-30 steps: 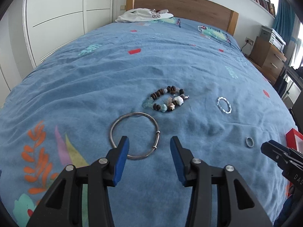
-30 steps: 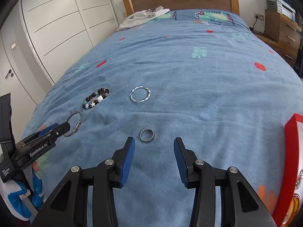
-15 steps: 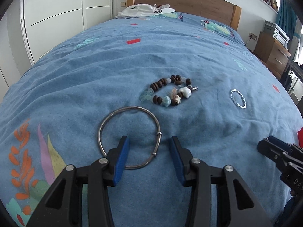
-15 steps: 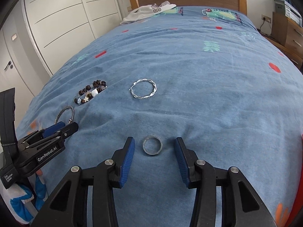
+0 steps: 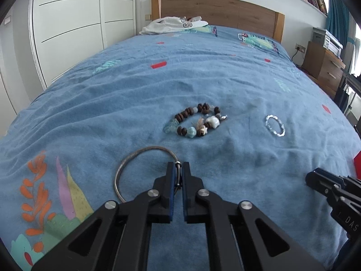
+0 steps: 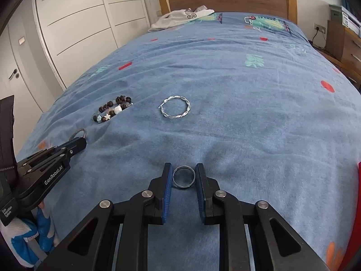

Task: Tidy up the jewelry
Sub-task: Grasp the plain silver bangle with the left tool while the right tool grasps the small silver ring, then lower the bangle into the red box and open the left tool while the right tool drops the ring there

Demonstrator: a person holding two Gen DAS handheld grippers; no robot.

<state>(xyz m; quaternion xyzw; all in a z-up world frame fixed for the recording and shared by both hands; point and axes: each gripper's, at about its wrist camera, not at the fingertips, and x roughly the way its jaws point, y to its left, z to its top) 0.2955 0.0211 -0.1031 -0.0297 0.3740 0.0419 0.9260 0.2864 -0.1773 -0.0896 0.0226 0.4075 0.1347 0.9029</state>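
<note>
On the blue bedspread point(image 5: 225, 79), my left gripper point(image 5: 178, 169) is shut on the right side of a thin silver bangle point(image 5: 144, 151), by its clasp. The rest of the hoop lies on the cloth to the left. Beyond it lie a beaded bracelet point(image 5: 196, 122) and a twisted silver bracelet point(image 5: 274, 126). In the right wrist view, my right gripper point(image 6: 183, 171) has a small silver ring point(image 6: 183, 177) between its blue pads. Its jaws are closing, with the pads touching both sides of the ring. The left gripper point(image 6: 82, 141) shows at the left, over the bangle point(image 6: 79, 132).
A white garment point(image 5: 173, 24) lies by the wooden headboard point(image 5: 216, 11). White wardrobe doors point(image 5: 67, 33) stand on the left and a wooden dresser point(image 5: 322, 65) on the right. A red box edge point(image 6: 358, 203) sits at the bed's right side.
The left gripper's jaws closed from wide apart onto the bangle's right side. The right gripper's jaws came in around the ring, which now lies between the pads.
</note>
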